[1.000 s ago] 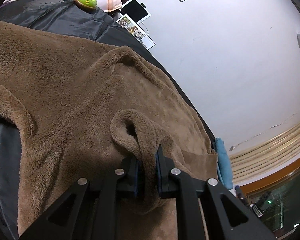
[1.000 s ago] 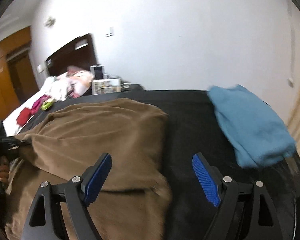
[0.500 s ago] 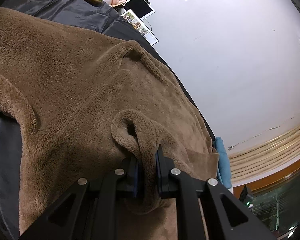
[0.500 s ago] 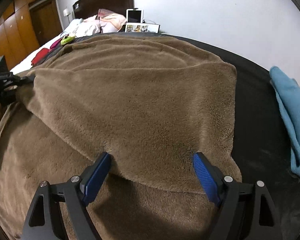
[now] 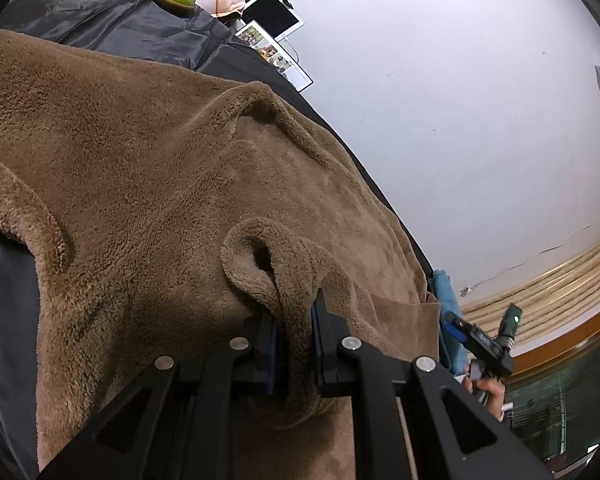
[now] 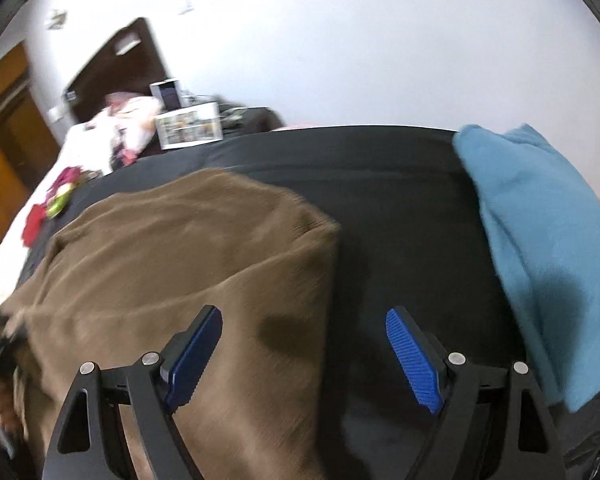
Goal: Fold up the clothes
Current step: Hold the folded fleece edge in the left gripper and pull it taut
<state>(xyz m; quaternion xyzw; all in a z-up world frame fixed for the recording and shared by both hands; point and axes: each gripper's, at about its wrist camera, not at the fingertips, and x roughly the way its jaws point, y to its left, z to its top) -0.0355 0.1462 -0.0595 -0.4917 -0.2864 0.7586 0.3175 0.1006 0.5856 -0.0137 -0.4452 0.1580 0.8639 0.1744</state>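
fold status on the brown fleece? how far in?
Early. Done: one layer of the brown fleece garment already lies doubled over itself on the black sheet. In hand: left tool is shut on a bunched fold. Right tool is open, holding nothing. Left: remaining folds; blue garment looks untouched.

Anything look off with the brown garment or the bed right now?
Nothing damaged or spilled. The brown fleece garment lies unevenly on the black sheet: a bunched loop of fabric is pinched in the left gripper, and its far edge is rolled into a ridge. The right gripper hangs open, holding nothing. The blue garment lies apart.
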